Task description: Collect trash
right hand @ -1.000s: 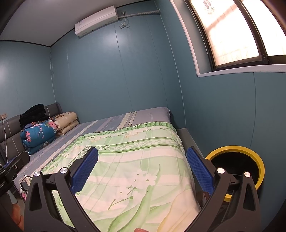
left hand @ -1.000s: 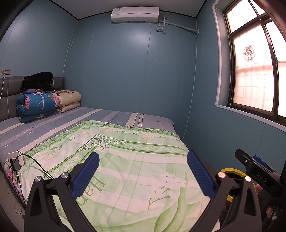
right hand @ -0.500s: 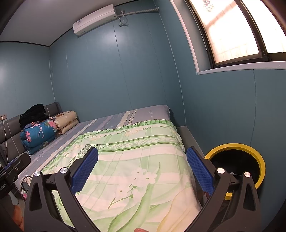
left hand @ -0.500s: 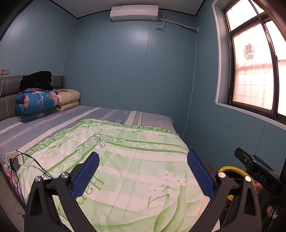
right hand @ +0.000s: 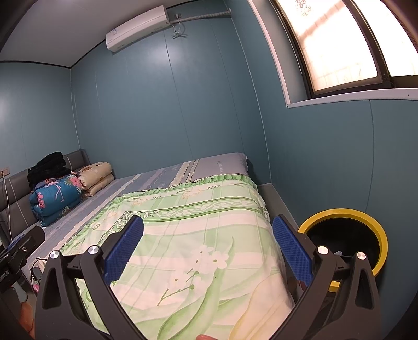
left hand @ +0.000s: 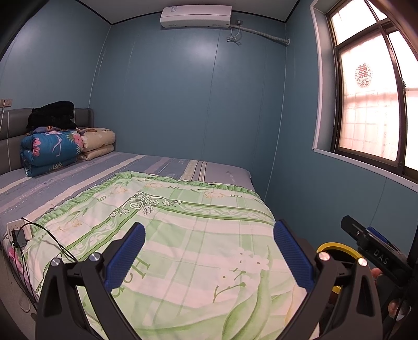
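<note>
Yellow-rimmed bin [right hand: 365, 217] beside green quilt [right hand: 198, 235], blue-walled bedroom.

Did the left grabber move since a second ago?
Yes, a little. In the left wrist view the air conditioner sits nearer the top edge than before, so the left gripper tipped slightly downward. Its jaws stand open, as before.

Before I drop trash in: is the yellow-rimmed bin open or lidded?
Open: the yellow-rimmed bin shows a dark, uncovered mouth beside the bed; no lid is visible.
</note>
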